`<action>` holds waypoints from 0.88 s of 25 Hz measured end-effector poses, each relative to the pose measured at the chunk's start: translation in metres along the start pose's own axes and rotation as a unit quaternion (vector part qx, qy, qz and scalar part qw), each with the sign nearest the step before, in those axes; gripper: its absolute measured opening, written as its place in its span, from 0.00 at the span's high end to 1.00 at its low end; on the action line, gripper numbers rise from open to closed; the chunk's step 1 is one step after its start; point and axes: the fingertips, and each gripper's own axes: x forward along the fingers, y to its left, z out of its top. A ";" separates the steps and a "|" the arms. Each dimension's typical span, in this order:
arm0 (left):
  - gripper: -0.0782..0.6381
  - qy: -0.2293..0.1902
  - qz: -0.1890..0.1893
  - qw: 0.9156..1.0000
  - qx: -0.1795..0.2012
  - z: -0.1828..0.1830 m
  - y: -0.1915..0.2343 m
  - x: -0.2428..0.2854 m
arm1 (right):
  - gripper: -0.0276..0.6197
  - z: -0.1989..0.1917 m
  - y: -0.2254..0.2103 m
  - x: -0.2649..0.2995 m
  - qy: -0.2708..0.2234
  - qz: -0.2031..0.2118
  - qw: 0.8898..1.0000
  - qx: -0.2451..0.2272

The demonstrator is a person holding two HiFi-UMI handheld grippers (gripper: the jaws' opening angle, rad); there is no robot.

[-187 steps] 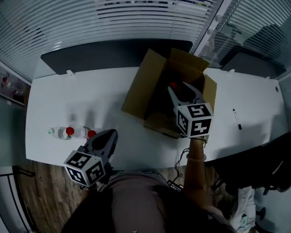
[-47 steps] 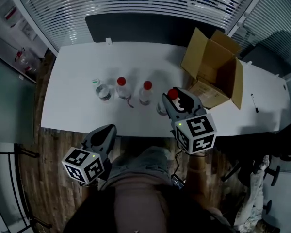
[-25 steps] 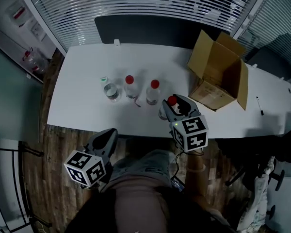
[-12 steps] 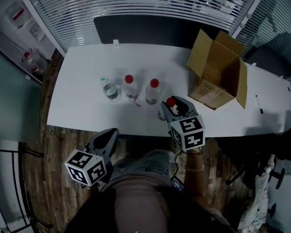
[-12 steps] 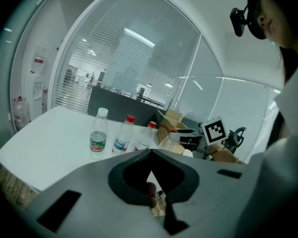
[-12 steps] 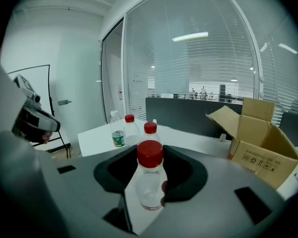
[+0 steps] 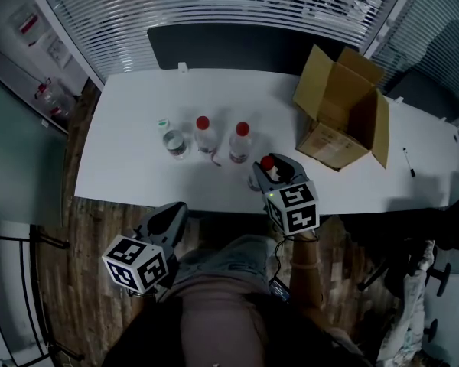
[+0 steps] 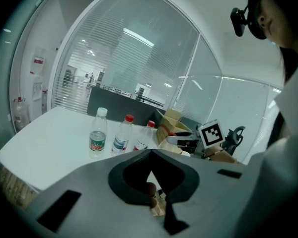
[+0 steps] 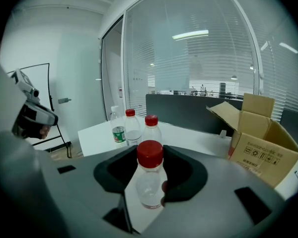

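Note:
My right gripper (image 7: 266, 168) is shut on a clear bottle with a red cap (image 9: 150, 175), held upright over the white table (image 7: 130, 128) near its front edge. I cannot tell whether the bottle's base touches the table. Left of it stand three more bottles in a row: a red-capped one (image 7: 240, 141), another red-capped one (image 7: 204, 133) and a white-capped one with a green label (image 7: 174, 141). My left gripper (image 7: 170, 216) hangs below the table's front edge by the person's body, shut and holding nothing (image 8: 150, 155).
An open cardboard box (image 7: 344, 109) sits at the table's right back, also visible in the right gripper view (image 9: 260, 143). A black pen (image 7: 410, 167) lies at the far right. A dark panel (image 7: 229, 48) runs along the table's far edge before slatted blinds.
The right gripper left the box with the red-capped bottle and brought it beside the row of bottles; in the last half second it eased slightly left. The left gripper stayed put.

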 end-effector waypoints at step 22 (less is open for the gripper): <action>0.88 0.000 -0.021 1.000 0.011 -0.004 -0.002 -0.013 | 0.69 -0.002 0.001 -0.003 -0.017 -0.017 0.999 0.024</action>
